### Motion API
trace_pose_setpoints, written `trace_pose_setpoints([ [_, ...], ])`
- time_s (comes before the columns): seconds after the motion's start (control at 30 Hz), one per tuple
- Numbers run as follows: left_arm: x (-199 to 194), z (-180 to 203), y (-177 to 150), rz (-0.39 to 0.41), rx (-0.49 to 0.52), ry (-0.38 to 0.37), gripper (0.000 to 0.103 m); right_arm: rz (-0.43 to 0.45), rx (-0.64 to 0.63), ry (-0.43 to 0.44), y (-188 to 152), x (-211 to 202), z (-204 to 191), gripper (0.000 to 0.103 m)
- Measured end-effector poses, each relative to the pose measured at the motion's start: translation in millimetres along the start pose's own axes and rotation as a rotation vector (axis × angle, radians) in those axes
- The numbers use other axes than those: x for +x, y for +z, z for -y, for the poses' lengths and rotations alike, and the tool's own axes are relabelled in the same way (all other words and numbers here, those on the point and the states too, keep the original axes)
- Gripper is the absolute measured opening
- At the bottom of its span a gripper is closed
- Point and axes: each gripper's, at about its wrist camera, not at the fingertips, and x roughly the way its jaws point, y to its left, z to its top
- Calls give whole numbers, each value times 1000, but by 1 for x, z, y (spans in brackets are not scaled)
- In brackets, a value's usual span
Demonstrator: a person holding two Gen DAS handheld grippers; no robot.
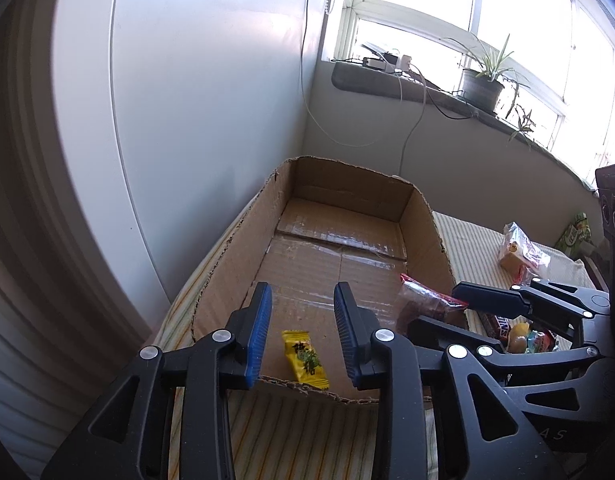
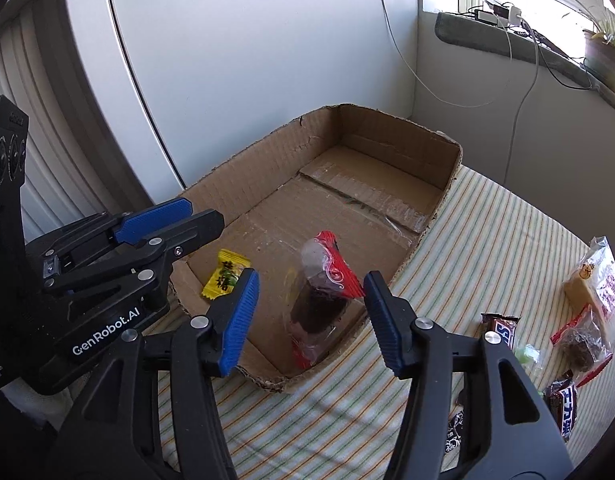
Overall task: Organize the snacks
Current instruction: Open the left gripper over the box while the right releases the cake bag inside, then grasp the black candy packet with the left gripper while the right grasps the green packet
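An open cardboard box [image 1: 423, 216] [image 2: 451, 168] lies on a striped cloth. Inside it lie a yellow candy [image 1: 306, 359] [image 2: 224, 275] near the front wall and a red-and-clear packet with a dark cake [image 2: 321, 298] [image 1: 421, 300] by the right wall. My left gripper [image 1: 303, 334] is open and empty above the yellow candy. My right gripper [image 2: 309, 320] is open and empty, with the red packet lying below between its fingers. The left gripper also shows in the right wrist view [image 2: 155, 220], and the right gripper shows in the left wrist view [image 1: 483, 300].
Loose snacks lie on the cloth [image 2: 487, 248] right of the box: a Snickers bar [image 2: 501, 328], a clear bag with a pale cake [image 2: 597, 280], a dark cake packet [image 2: 583, 344], a brown bar [image 2: 563, 408]. A white wall stands behind the box. A windowsill holds a potted plant [image 1: 481, 88] and cables.
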Motion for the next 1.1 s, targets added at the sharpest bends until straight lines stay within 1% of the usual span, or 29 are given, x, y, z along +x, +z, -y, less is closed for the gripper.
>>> trace_pose_setpoints([
  [0.3,-7,2,1,10,-14,7,31,35,38,2,-7,-21,14,58],
  [0.5,-17,15,2,24,5,-14,31,66,74,-4,-18,-43,31,58],
  [0.7,-23,39,-2,25,36,-54,31,80,107,-46,-34,-63,55,58],
  [1.1,-23,91,-17,-16,105,-160,31,84,208,-163,-72,-101,129,58],
])
